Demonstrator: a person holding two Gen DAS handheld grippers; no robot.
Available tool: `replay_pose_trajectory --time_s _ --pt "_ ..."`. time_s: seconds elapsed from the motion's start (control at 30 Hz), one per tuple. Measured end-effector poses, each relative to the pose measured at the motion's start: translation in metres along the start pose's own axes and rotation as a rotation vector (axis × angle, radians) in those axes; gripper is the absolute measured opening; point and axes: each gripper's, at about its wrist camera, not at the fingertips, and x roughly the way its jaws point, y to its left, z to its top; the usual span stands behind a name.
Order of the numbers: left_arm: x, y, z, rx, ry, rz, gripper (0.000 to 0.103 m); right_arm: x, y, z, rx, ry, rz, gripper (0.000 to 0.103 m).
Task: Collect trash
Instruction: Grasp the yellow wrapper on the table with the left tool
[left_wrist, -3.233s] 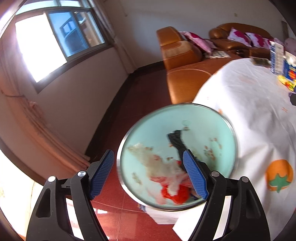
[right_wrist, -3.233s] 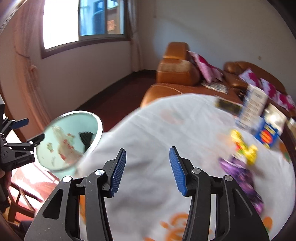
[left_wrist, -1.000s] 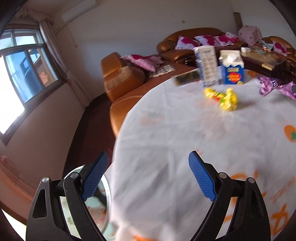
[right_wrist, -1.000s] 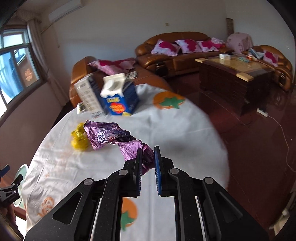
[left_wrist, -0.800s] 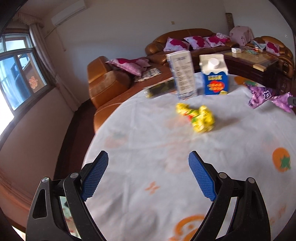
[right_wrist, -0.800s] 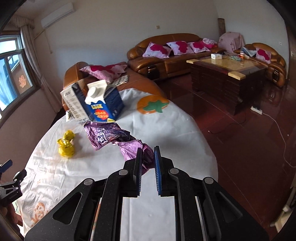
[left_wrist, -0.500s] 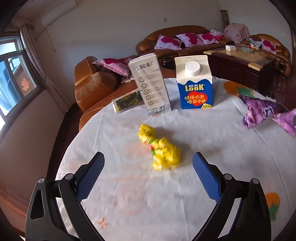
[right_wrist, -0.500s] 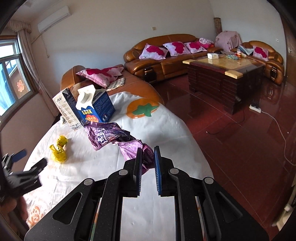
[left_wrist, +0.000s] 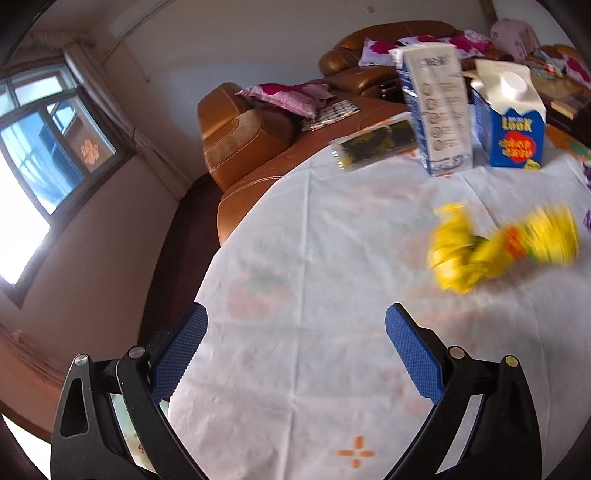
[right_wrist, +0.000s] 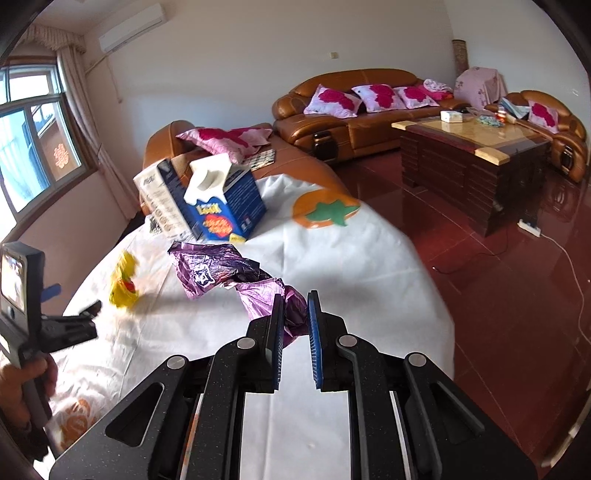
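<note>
A crumpled yellow wrapper (left_wrist: 498, 251) lies blurred on the white tablecloth (left_wrist: 314, 387), ahead and to the right of my left gripper (left_wrist: 295, 314). That gripper is open wide with nothing between its blue pads. In the right wrist view, my right gripper (right_wrist: 295, 299) is shut on one end of a crinkled purple wrapper (right_wrist: 218, 269), which trails away over the cloth. There the yellow wrapper (right_wrist: 123, 284) sits just past the left gripper (right_wrist: 74, 299), which a hand (right_wrist: 22, 376) holds at the table's left edge.
A tall white carton (left_wrist: 436, 110), a blue milk carton (left_wrist: 513, 122) and a dark flat packet (left_wrist: 373, 144) stand at the table's far side. Brown sofas (right_wrist: 354, 110) and a wooden coffee table (right_wrist: 469, 158) lie beyond. The table edge drops to red floor (right_wrist: 517, 295) on the right.
The left gripper has come from the basin beside the table in over the cloth, close to the yellow wrapper. The right gripper stays shut on the purple wrapper.
</note>
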Motion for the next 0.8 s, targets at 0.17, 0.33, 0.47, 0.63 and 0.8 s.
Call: replay_pose_trajectory --time_s 0.17,0.33,0.47,0.63,0.8 --pt "-0.014 0.002 0.003 -0.056 -0.029 -0.073 0.095 -0.004 -0.002 -0.004 -0.007 0.001 -0.028 0.013" --pt "-0.038 -0.015 0.017 -0.087 -0.088 -0.145 0.095 -0.011 -0.014 0.0 0.011 -0.012 -0.052 0.013" --pt "-0.05 -0.025 0.019 -0.1 -0.116 -0.16 0.095 -0.012 -0.015 -0.001 0.013 -0.014 -0.045 0.013" --pt "-0.041 -0.053 0.017 -0.047 -0.088 -0.172 0.095 -0.008 -0.01 -0.003 0.004 -0.014 -0.043 0.013" --pt "-0.021 -0.062 0.019 -0.029 -0.033 -0.228 0.054 -0.007 -0.006 -0.005 -0.007 -0.012 -0.033 0.014"
